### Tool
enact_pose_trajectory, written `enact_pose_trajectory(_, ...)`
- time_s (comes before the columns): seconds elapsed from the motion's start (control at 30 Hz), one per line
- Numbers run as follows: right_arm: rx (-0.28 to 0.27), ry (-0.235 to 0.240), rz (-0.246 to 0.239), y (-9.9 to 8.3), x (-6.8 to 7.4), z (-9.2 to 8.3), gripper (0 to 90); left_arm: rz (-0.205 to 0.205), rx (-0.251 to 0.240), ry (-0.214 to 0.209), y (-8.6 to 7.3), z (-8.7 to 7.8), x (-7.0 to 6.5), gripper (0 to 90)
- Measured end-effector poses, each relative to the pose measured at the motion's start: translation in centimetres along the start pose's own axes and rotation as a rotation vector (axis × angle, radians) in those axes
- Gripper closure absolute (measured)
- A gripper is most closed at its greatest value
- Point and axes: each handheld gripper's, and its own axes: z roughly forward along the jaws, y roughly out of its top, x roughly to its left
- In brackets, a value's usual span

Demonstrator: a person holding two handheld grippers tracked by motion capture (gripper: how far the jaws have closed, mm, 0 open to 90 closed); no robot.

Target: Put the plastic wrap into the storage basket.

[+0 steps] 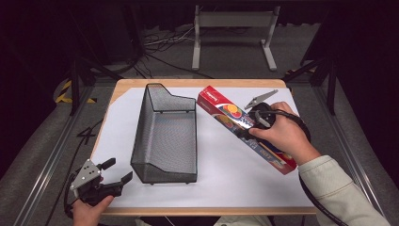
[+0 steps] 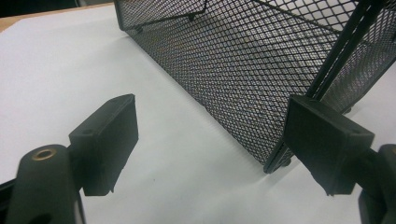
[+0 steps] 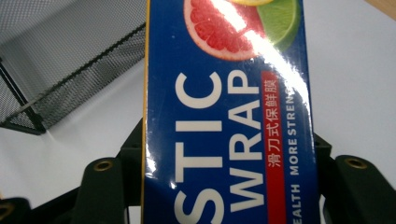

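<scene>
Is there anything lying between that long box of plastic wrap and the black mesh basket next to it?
Nothing visible does. The plastic wrap box sits in the right gripper just right of the mesh basket, with only bare white table between them. The basket looks empty and open on top.

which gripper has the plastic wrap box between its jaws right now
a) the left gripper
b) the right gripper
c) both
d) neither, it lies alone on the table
b: the right gripper is closed on the plastic wrap box, whose blue face sits between its jaws in the right gripper view, while the left gripper stands open and empty near the mesh basket.
</scene>
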Motion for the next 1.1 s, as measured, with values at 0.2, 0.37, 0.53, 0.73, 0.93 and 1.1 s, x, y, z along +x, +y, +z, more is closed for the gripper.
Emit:
enact_pose_trajectory(0.2, -0.009, -0.003, 0.047, 1.5, 1.7, -0.7, 40.1, -0.001, -0.001, -0.002, 0.0, 0.0, 0.0, 19.0)
enact_pose_trajectory(0.37, -0.015, -0.009, 0.050, 2.6, 2.9, -1.0, 40.1, 0.001, 0.000, -0.004, 0.1, 0.2, -0.1, 19.0)
enact_pose_trajectory(0.53, -0.029, -0.016, 0.091, 3.7, 4.0, -1.0, 40.2, 0.007, -0.002, -0.008, 0.2, 0.2, 0.0, 19.0)
enact_pose_trajectory(0.73, -0.029, -0.037, 0.175, 5.0, 5.4, -0.7, 40.3, 0.005, -0.002, -0.006, 0.3, 0.4, 0.1, 19.1)
enact_pose_trajectory(0.93, -0.023, -0.043, 0.250, 6.5, 6.7, 0.0, 40.2, 0.007, -0.006, -0.006, 0.3, 0.4, 0.1, 19.1)
enact_pose_trajectory(1.1, -0.008, -0.027, 0.278, 7.9, 7.8, 1.1, 40.2, 0.005, -0.006, -0.011, 0.4, 0.5, 0.1, 19.1)
